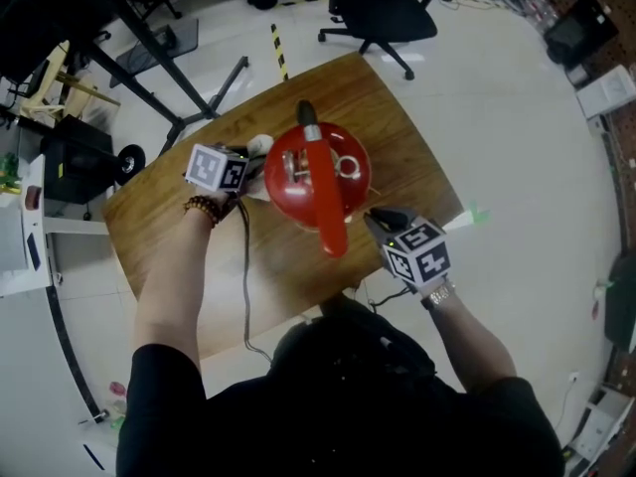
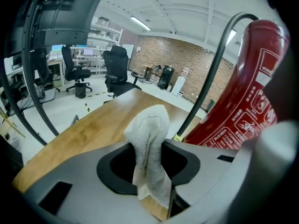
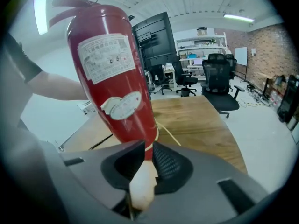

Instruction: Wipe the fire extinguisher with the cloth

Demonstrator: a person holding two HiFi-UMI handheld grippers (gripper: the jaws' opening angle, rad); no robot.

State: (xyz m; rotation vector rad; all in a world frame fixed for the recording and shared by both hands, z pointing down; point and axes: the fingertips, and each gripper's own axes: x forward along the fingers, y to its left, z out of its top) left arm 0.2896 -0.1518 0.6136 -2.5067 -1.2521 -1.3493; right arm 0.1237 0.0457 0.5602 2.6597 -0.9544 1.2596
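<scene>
Head view: red fire extinguisher point(image 1: 318, 177) stands upright mid-surface point(image 1: 169, 237), seen from the top, with its red lever and ring pin visible. Left claw point(image 1: 253, 172) is at the extinguisher's left flank, with white cloth point(image 1: 260, 147) bunched at its tip and touching the red body. Right claw point(image 1: 383, 222) is at the lower right of the extinguisher, tip close to the body; contact is not readable from here. A bead bracelet point(image 1: 204, 207) is on the left wrist. A black office chair point(image 1: 383, 13) stands on the floor beyond the surface.

Left gripper view: left claw point(image 2: 148, 164) is clamped on the cloth point(image 2: 149, 125), jaws held part-way apart by the wad. The cloth pokes up past the tips and a flap hangs below. The extinguisher point(image 2: 247, 101) is just right of the claw, printed label facing, with its black hose point(image 2: 205, 90) curving down the near side. The wooden surface point(image 2: 88, 129) runs ahead. The hose and label are seen only here.

Right gripper view: right claw point(image 3: 145, 160) has its jaws nearly together, pinching a pale piece point(image 3: 142, 188); what it is can't be told. The tips are right at the extinguisher's point(image 3: 112, 69) lower end. The cylinder looks tilted left, with white labels on the body. A forearm point(image 3: 51, 87) shows behind it. The surface point(image 3: 196, 115) stretches to the right. The pale piece appears in no other view.
</scene>
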